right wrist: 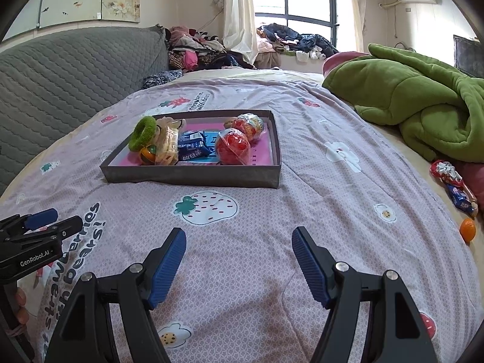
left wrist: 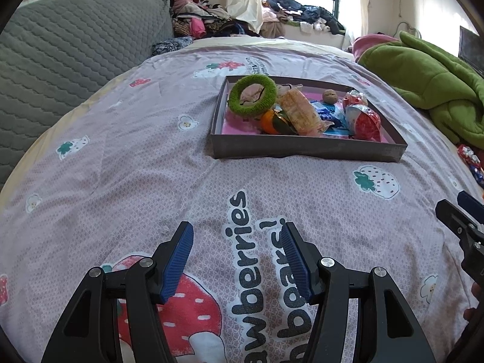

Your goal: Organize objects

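Observation:
A shallow dark box (left wrist: 305, 150) (right wrist: 193, 177) sits on the strawberry-print bedspread. It holds a green fuzzy ring (left wrist: 252, 94) (right wrist: 142, 135), an orange (left wrist: 270, 122), a yellow snack packet (left wrist: 299, 112), blue packets (right wrist: 192, 145) and two red wrapped balls (left wrist: 366, 122) (right wrist: 235, 146). My left gripper (left wrist: 237, 236) is open and empty, low over the bedspread in front of the box. My right gripper (right wrist: 239, 240) is open and empty, to the right of the left one. Loose at the bed's right edge lie an orange (right wrist: 468, 229), a blue packet (right wrist: 460, 198) and a red-white wrapped item (right wrist: 445, 171).
A green blanket (right wrist: 417, 103) is heaped at the right of the bed. A grey quilted headboard (right wrist: 66, 72) stands at the left. Clothes (right wrist: 196, 50) pile up by the window behind the bed.

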A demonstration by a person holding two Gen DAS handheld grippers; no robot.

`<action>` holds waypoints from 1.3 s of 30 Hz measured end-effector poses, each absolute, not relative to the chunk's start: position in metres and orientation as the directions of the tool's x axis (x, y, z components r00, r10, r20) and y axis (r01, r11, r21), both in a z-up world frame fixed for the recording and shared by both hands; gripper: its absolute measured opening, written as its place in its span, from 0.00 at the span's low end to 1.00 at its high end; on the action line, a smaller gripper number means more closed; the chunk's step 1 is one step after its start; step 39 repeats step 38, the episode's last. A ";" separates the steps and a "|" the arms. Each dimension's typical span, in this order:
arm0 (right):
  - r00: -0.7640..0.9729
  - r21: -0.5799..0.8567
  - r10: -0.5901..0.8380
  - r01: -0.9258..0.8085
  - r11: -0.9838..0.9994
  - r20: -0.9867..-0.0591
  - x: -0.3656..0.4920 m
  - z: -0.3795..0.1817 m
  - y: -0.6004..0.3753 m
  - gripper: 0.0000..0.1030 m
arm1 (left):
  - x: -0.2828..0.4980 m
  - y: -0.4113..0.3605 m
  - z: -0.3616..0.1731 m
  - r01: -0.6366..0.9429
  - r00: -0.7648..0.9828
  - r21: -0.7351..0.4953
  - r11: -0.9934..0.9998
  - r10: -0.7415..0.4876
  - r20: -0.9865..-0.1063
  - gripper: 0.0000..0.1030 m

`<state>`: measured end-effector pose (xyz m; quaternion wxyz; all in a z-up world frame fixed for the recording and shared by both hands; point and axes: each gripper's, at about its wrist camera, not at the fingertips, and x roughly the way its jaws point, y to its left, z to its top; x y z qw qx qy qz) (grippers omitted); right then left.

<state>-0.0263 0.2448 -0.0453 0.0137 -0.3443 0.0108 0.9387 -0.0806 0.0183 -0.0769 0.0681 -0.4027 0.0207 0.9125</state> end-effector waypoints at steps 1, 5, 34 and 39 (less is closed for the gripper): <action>-0.762 0.010 0.019 -0.034 -0.999 -0.647 -0.027 -0.045 0.244 0.70 | -0.081 0.018 -0.077 -0.140 -0.665 -0.018 -0.990 0.107 -0.739 0.60; -0.760 0.014 0.015 -0.031 -0.999 -0.649 -0.028 -0.048 0.245 0.70 | -0.081 0.017 -0.079 -0.137 -0.666 -0.016 -0.991 0.103 -0.739 0.60; -0.738 0.014 0.020 -0.040 -0.999 -0.675 -0.032 -0.062 0.244 0.70 | -0.081 0.017 -0.081 -0.154 -0.676 -0.001 -0.988 0.107 -0.729 0.60; -0.732 0.017 0.017 -0.040 -0.999 -0.681 -0.033 -0.064 0.245 0.70 | -0.080 0.017 -0.079 -0.153 -0.683 0.004 -0.988 0.103 -0.723 0.60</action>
